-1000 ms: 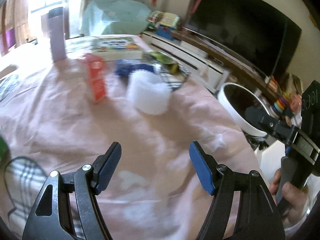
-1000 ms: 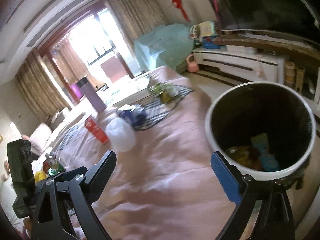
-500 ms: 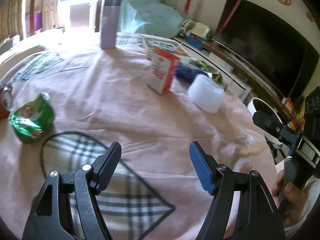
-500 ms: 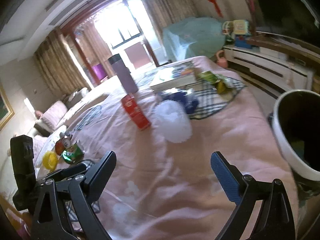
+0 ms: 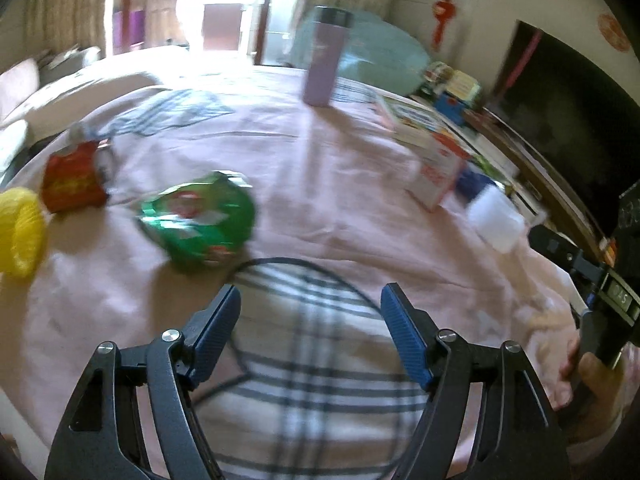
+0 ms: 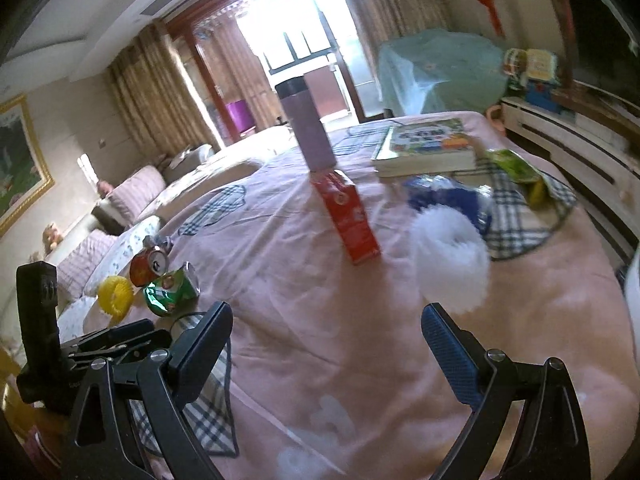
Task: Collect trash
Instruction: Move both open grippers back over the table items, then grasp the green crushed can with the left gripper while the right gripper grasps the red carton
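Left gripper (image 5: 310, 308): jaws wide apart, nothing held. Right gripper (image 6: 326, 330): jaws wide apart, nothing held. The green can (image 5: 200, 220) lies left of centre on the pink blanket (image 5: 320, 168), beside a red can (image 5: 72, 178).

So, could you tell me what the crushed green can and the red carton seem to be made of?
The green can looks like thin glossy metal: dented body, silvery rim. The red carton looks like printed paperboard, with flat faces and sharp folded edges; any coating is unclear.

Crushed can (image 5: 199, 216) lies right of the snack bag (image 5: 72, 178) (both on the bedspread (image 5: 320, 184)).
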A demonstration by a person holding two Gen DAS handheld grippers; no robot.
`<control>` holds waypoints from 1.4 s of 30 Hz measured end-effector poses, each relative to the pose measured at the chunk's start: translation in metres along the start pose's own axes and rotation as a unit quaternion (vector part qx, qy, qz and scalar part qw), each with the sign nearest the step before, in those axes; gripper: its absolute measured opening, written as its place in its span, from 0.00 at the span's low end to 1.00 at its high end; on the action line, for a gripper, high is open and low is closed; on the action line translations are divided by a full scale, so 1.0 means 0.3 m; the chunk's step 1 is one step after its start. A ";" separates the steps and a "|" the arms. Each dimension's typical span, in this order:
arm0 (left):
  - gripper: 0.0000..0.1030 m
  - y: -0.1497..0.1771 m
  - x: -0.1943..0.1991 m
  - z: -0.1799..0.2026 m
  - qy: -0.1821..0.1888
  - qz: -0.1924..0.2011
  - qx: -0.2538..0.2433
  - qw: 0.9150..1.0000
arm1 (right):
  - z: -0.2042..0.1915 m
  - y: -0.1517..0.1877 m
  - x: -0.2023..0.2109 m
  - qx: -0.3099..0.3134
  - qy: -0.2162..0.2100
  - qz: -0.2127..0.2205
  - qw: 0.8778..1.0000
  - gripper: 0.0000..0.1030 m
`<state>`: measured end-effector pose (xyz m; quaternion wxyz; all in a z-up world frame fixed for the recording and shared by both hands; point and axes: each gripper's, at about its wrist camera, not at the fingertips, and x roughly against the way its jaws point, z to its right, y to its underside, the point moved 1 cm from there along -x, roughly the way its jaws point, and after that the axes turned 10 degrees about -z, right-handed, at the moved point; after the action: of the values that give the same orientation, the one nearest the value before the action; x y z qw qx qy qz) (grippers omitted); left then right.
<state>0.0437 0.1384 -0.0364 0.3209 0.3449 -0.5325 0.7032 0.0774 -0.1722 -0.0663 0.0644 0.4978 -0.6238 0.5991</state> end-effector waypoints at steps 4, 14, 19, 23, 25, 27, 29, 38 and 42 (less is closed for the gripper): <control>0.80 -0.027 -0.006 -0.099 -0.011 0.001 0.036 0.999 | -0.017 -0.043 -0.061 0.014 -0.005 -0.010 1.000 0.94; 0.85 -0.122 -0.088 -0.275 0.000 -0.009 0.113 0.994 | 0.014 -0.144 -0.215 0.022 0.003 -0.025 0.999 0.94; 0.85 -0.158 -0.157 -0.303 0.011 -0.017 0.115 0.993 | 0.028 -0.197 -0.279 0.023 0.014 -0.026 0.999 0.94; 0.54 -0.164 -0.189 -0.274 0.035 -0.025 0.096 0.994 | 0.036 -0.233 -0.316 0.027 0.024 -0.023 0.999 0.93; 0.45 -0.169 -0.192 -0.238 0.034 -0.023 0.077 0.996 | 0.039 -0.244 -0.327 0.028 0.027 -0.021 0.999 0.90; 0.44 -0.168 -0.188 -0.200 0.040 -0.020 0.062 0.997 | 0.036 -0.248 -0.333 0.030 0.032 -0.023 0.999 0.50; 0.43 -0.166 -0.183 -0.160 0.045 -0.017 0.048 0.998 | 0.038 -0.242 -0.337 0.029 0.042 -0.032 0.998 0.31; 0.43 -0.131 -0.136 0.088 0.084 -0.013 -0.026 0.996 | 0.032 -0.156 -0.168 0.012 0.012 -0.004 1.000 0.30; 0.43 -0.111 -0.115 0.207 0.101 -0.012 -0.061 0.993 | 0.047 -0.101 -0.046 -0.001 0.003 0.016 1.000 0.30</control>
<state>0.0991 0.0829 -0.0351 0.4015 0.2582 -0.5351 0.6969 0.1127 -0.1697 -0.0587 0.0574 0.4860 -0.6323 0.6006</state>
